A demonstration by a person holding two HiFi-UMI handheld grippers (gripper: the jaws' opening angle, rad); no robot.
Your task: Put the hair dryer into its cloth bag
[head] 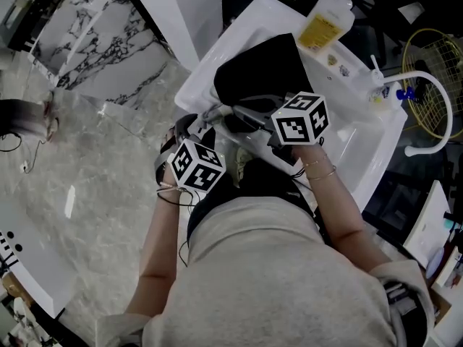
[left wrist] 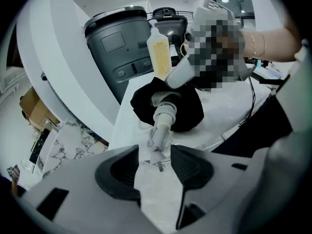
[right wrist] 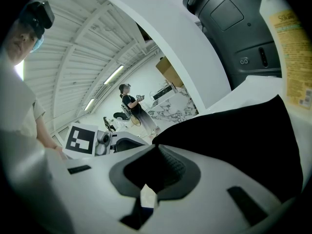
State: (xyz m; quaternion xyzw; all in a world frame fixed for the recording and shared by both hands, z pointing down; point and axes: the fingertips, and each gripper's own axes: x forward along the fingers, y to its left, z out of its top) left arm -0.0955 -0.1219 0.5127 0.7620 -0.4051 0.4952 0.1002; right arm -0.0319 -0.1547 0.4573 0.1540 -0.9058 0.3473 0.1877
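Note:
The black cloth bag point(head: 257, 71) lies on the white counter point(head: 217, 53). In the left gripper view the hair dryer's pale handle point(left wrist: 165, 113) sticks out of the bag's mouth point(left wrist: 187, 111), and its cord and plug point(left wrist: 156, 147) lie bunched on the counter. My left gripper point(left wrist: 155, 152) is open, its tips either side of that cord bundle without pressing it. My right gripper point(right wrist: 156, 147) is shut, with the bag's black edge point(right wrist: 234, 135) drawn up to its tips. In the head view both grippers sit at the bag's near end, left point(head: 194, 132) and right point(head: 249, 118).
A yellow pump bottle point(head: 325, 22) stands at the counter's far end beside a dark grey appliance point(left wrist: 119, 48). A white faucet point(head: 427, 100) arches at the right. Marble floor point(head: 94, 157) lies to the left. A person point(right wrist: 131, 106) stands far off in the room.

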